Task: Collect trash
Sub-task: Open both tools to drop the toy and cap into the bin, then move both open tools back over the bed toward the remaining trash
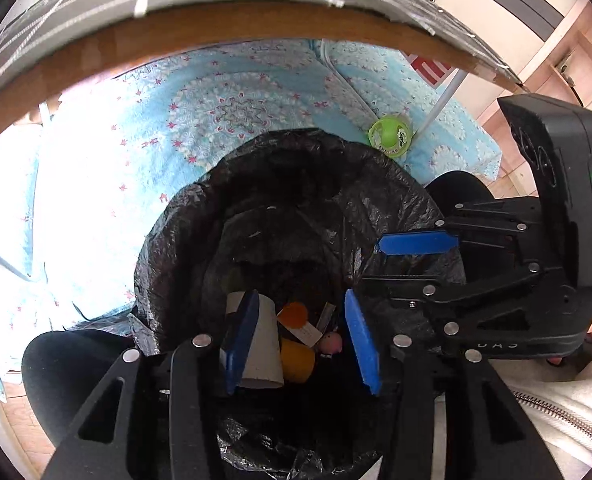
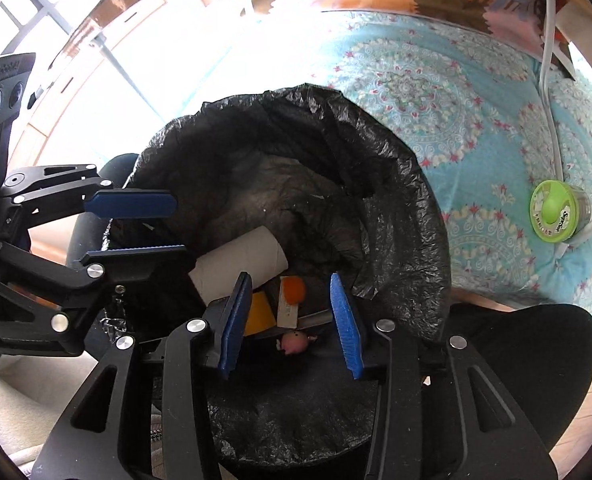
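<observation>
A bin lined with a black trash bag (image 1: 296,184) (image 2: 396,208) stands below both grippers. Inside lie a cardboard tube (image 1: 265,344) (image 2: 242,258), an orange round piece (image 1: 294,314) (image 2: 295,289), a yellow piece (image 1: 296,360) (image 2: 261,314), a white card (image 1: 306,332) (image 2: 287,312) and a small pink figure (image 1: 331,344) (image 2: 294,341). My left gripper (image 1: 300,344) is open and empty over the bin mouth; it also shows in the right wrist view (image 2: 152,226). My right gripper (image 2: 292,324) is open and empty over the bin; it also shows in the left wrist view (image 1: 370,266).
A green round container (image 1: 390,137) (image 2: 558,213) lies on the blue patterned blanket (image 1: 224,112) (image 2: 456,92) beyond the bin, beside a white cable (image 2: 550,80). A wooden table edge (image 1: 176,36) hangs above. My black-clad knees (image 1: 68,372) (image 2: 524,360) flank the bin.
</observation>
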`<state>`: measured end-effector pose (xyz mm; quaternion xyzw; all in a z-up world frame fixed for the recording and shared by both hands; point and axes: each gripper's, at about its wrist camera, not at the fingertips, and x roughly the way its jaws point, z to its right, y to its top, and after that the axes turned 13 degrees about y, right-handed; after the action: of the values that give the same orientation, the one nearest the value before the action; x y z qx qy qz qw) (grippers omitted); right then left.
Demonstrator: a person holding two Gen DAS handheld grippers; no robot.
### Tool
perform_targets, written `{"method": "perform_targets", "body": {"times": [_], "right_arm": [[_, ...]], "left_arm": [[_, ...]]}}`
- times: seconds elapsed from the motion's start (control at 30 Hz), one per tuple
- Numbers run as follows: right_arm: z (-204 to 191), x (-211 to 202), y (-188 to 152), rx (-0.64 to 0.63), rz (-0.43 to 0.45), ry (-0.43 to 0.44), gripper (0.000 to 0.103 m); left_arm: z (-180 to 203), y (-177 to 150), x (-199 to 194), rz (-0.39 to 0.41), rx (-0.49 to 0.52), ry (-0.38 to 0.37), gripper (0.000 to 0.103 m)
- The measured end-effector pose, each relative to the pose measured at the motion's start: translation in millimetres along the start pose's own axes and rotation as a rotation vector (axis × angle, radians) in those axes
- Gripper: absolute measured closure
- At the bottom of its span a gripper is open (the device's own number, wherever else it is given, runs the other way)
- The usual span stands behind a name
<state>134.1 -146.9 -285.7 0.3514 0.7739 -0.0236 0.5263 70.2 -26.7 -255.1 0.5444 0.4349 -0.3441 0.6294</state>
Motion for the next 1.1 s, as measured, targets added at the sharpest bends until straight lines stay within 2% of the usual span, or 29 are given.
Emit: {"method": "perform_targets", "body": {"times": [0.47,0.6,0.87,1.1], "right_arm": [[-11,-30,-1,-0.039,0.073,-0.018,0.062],[-18,-43,0,-0.059,0.102,-0.024,0.062],[-36,-79,8,-0.12,0.18,-0.033,0.062],[-45,-112,23,-0.17,0.249,-0.051,0.062]], "left_arm": [[-5,7,-49,0.127,0.019,0.028,0.06],[-2,9,-73,0.187,0.058,0.065,0.06],[-6,20,-115,0.298,0.109,0.086,0.06],[-17,41,-136,0.362,0.132,0.118,0.06]]}}
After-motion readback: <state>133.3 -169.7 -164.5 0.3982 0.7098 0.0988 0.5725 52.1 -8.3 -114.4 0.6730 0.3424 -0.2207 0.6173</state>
